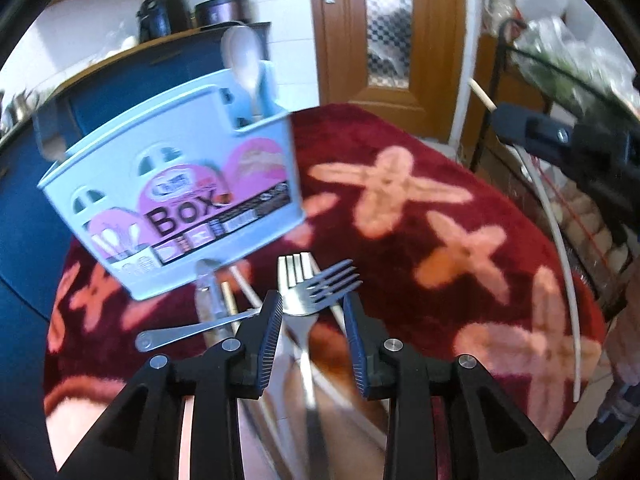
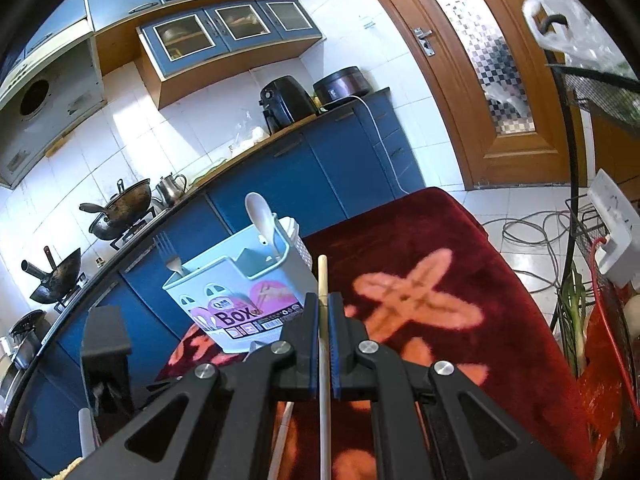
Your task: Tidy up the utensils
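Note:
A pale blue utensil box (image 1: 172, 200) labelled "Box" stands on the red cloth, with a white spoon (image 1: 242, 60) upright in its back compartment. My left gripper (image 1: 314, 304) is open, low over two crossed metal forks (image 1: 320, 284) lying on the cloth. A knife (image 1: 208, 292) and chopsticks (image 1: 244, 284) lie beside them. In the right wrist view my right gripper (image 2: 323, 316) is shut on a wooden chopstick (image 2: 322, 276), held to the right of the box (image 2: 240, 300). A fork (image 2: 170, 256) stands in the box's left compartment, and the spoon (image 2: 260, 212) in its back one.
The table carries a dark red cloth (image 1: 460, 208) with pink cross patterns. A blue kitchen counter (image 2: 280, 176) with woks and appliances runs behind. A black wire rack (image 2: 592, 240) and a wooden door (image 2: 480, 80) stand at the right. My right gripper shows in the left wrist view (image 1: 560, 140).

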The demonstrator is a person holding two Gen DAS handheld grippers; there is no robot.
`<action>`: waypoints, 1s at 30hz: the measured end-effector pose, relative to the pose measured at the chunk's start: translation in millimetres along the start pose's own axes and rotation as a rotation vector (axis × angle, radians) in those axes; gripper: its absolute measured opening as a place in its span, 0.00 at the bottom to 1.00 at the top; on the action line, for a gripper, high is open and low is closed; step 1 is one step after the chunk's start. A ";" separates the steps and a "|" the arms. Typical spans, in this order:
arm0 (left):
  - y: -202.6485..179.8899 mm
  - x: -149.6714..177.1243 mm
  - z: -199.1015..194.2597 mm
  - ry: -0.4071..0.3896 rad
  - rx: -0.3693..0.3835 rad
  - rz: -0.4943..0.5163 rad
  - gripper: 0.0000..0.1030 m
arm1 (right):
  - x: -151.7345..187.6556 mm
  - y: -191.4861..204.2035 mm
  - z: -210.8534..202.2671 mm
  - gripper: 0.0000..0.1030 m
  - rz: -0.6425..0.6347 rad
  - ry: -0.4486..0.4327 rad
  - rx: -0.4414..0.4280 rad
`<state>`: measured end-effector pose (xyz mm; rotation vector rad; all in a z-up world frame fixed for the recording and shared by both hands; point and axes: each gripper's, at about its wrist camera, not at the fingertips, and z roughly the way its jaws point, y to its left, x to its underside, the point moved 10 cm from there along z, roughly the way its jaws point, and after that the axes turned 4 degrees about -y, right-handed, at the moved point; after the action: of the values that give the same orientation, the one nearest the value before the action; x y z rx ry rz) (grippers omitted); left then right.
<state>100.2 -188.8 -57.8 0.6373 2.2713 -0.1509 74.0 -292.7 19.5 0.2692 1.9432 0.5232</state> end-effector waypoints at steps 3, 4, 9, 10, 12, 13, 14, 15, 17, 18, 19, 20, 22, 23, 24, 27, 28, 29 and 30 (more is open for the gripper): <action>-10.3 0.1 7.9 0.014 -0.008 0.039 0.31 | 2.4 -7.5 0.1 0.06 0.013 0.007 0.002; -12.2 -0.3 11.4 0.018 -0.018 0.049 0.31 | 2.6 -9.4 0.1 0.06 0.016 0.008 0.002; -13.2 -3.2 24.3 0.023 -0.069 0.083 0.31 | 5.7 -20.5 0.0 0.06 0.033 0.016 0.006; -13.4 -3.7 26.1 0.023 -0.080 0.092 0.31 | 6.6 -23.0 0.2 0.06 0.038 0.018 0.006; -14.5 -4.7 30.6 0.023 -0.096 0.108 0.31 | 8.2 -26.2 1.2 0.06 0.046 0.021 0.005; -14.7 -4.9 31.6 0.022 -0.104 0.117 0.31 | 9.0 -27.5 1.7 0.06 0.050 0.022 0.004; -15.9 -5.7 32.7 0.022 -0.108 0.123 0.31 | 9.7 -28.8 2.5 0.06 0.053 0.024 0.003; -16.5 -6.0 33.3 0.021 -0.110 0.128 0.31 | 10.5 -29.3 3.2 0.06 0.055 0.026 0.003; -16.2 -7.2 32.4 0.010 -0.103 0.128 0.17 | 11.8 -30.0 4.5 0.06 0.059 0.031 0.002; -16.3 -8.7 33.2 0.005 -0.099 0.126 0.14 | 12.4 -30.2 4.9 0.06 0.060 0.033 0.002; -15.2 -11.0 30.7 -0.007 -0.096 0.117 0.10 | 12.6 -30.0 4.9 0.06 0.060 0.033 0.001; -14.3 -12.3 28.3 -0.014 -0.093 0.110 0.10 | 12.7 -29.6 4.6 0.06 0.060 0.032 0.000; -10.8 -17.0 21.3 -0.035 -0.083 0.089 0.10 | 12.6 -29.0 4.5 0.06 0.056 0.030 -0.002; -8.7 -18.7 16.8 -0.045 -0.081 0.082 0.09 | 12.4 -27.9 4.4 0.06 0.053 0.029 -0.002; -6.5 -20.7 12.1 -0.057 -0.080 0.075 0.09 | 12.1 -26.9 4.4 0.06 0.050 0.028 -0.002; 4.5 -29.2 -3.8 -0.097 -0.085 0.044 0.08 | 11.6 -22.6 4.9 0.06 0.045 0.028 -0.005; 9.8 -32.4 -9.7 -0.112 -0.087 0.028 0.07 | 11.5 -20.8 5.4 0.06 0.042 0.028 -0.006; 13.9 -35.2 -13.8 -0.124 -0.089 0.016 0.07 | 11.5 -19.4 5.4 0.06 0.040 0.029 -0.007; 18.7 -38.6 -19.3 -0.139 -0.093 0.004 0.07 | 11.8 -17.3 5.6 0.06 0.037 0.031 -0.009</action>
<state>119.6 -182.2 -15.5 0.5647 2.1306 -0.0845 75.0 -301.6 -0.2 0.2930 1.9682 0.5629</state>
